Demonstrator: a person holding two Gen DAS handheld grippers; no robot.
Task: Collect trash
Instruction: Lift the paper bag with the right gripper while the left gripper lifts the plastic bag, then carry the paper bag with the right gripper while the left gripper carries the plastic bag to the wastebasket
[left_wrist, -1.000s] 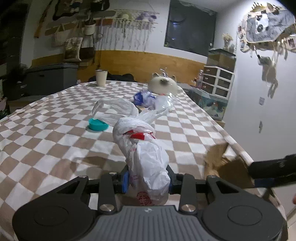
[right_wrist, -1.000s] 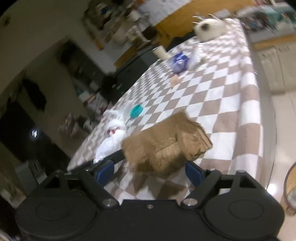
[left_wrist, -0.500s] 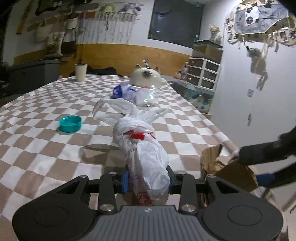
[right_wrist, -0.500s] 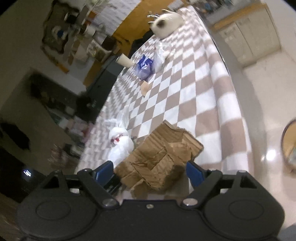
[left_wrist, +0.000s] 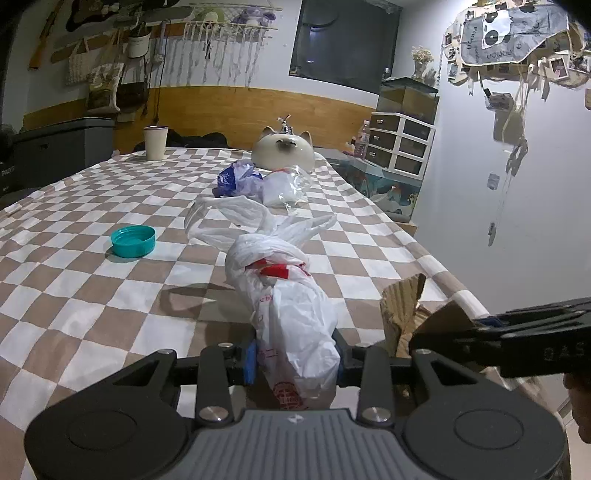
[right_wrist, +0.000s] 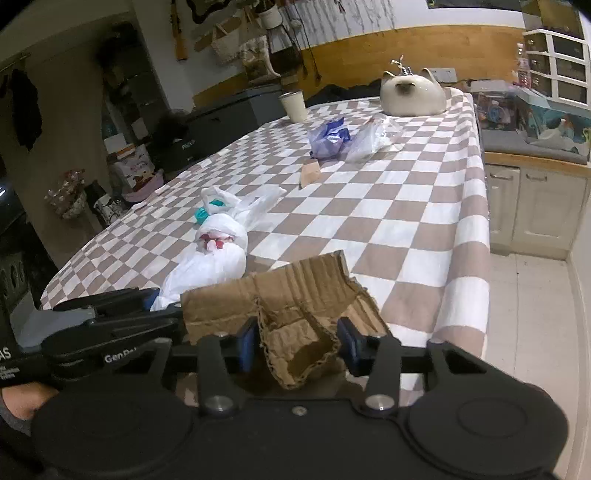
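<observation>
Lying along the checkered bench (left_wrist: 92, 295), a knotted white plastic bag (left_wrist: 291, 325) with red print has its near end pinched between the blue pads of the left tongs (left_wrist: 293, 360), which are nearly shut on it. Just to the right of the bag, at the bench's edge, the right tongs (right_wrist: 295, 341) are closing on a torn piece of brown cardboard (right_wrist: 295, 295); the crumpled sheet sits between both pads and buckles under their squeeze. Seen from the left tongs, the right tongs (left_wrist: 480, 328) reach in from the right with the cardboard (left_wrist: 402, 314) at their tip. Left of the bag rests a teal lid (left_wrist: 133, 242). Beyond the bag, farther up the bench, lie a blue and white wrapper (left_wrist: 234, 179) and a clear plastic bag (left_wrist: 284, 188) side by side, with a small tan scrap (right_wrist: 310, 171) near them. Behind those sits a cream cat-shaped ornament (left_wrist: 282, 151), and far left of it stands a pale cup (left_wrist: 155, 142).
</observation>
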